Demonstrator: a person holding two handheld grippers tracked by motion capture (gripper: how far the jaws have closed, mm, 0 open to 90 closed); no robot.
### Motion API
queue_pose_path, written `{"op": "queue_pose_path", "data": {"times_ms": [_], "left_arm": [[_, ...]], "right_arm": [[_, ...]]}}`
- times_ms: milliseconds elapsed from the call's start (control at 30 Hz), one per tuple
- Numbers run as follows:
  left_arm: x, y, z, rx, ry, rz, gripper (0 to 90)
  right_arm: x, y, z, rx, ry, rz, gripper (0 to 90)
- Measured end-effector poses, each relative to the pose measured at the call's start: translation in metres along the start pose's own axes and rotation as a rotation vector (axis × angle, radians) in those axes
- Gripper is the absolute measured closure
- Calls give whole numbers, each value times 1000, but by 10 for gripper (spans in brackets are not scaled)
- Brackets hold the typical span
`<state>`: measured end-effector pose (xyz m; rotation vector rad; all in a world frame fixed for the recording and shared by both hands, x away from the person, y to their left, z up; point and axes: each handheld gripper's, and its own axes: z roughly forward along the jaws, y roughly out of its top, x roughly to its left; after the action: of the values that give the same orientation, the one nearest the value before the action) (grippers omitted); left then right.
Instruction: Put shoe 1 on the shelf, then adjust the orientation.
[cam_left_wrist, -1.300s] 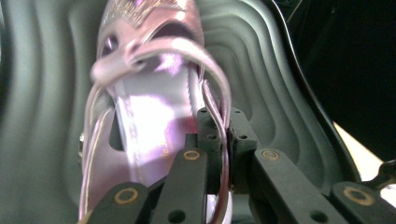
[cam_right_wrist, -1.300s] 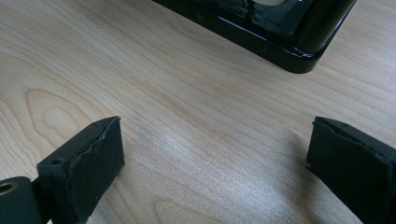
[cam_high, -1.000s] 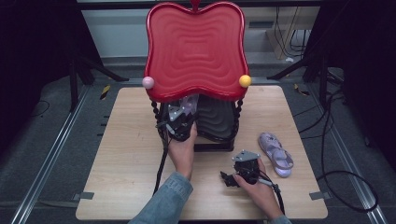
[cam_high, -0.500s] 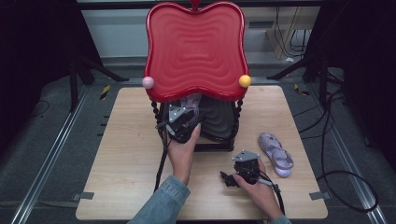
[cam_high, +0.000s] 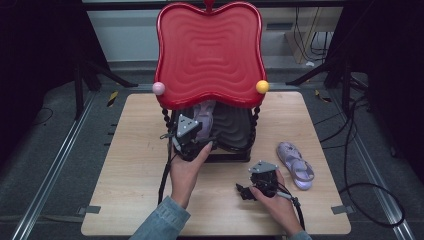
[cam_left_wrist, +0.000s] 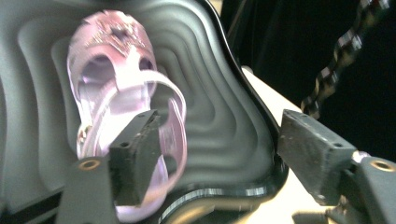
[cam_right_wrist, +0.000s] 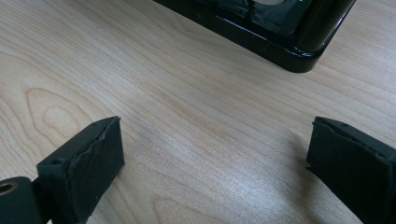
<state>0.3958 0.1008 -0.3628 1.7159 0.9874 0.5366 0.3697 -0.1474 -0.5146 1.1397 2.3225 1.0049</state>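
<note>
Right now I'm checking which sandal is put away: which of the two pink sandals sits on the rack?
The sandal on the dark lower shelf, ahead of the left tool; the other sandal lies on the table.

A recording lab or studio: a light wooden table (cam_high: 125, 200) stands on dark grey floor between metal floor rails (cam_high: 47, 170), black stand legs (cam_high: 95, 75) and trailing black cables (cam_high: 360, 150).

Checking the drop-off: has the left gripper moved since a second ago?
Yes. The left gripper has drawn back a little from the black shelf, toward the person, its jaws just opening off the pink sandal lying there.
</note>
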Motion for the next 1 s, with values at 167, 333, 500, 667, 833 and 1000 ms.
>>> {"op": "queue_pose_path", "data": {"times_ms": [167, 333, 500, 667, 833, 1000], "left_arm": [[1, -10, -15, 96, -29, 49, 188], [5, -30, -30, 148, -27, 67, 180], [13, -54, -46, 214, -16, 83, 181], [30, -77, -57, 266, -4, 57, 188], [50, -98, -63, 301, 35, 29, 192], [71, -112, -70, 309, 60, -18, 193]], "right_arm": [[-1, 0, -10, 5, -20, 26, 117], [-9, 9, -44, -7, -41, 17, 219], [-26, 21, -84, 23, -90, 11, 333], [-54, 30, -119, 61, -134, 26, 441], [-80, 34, -134, 110, -160, 50, 528], [-106, 33, -137, 184, -187, 75, 564]]}}
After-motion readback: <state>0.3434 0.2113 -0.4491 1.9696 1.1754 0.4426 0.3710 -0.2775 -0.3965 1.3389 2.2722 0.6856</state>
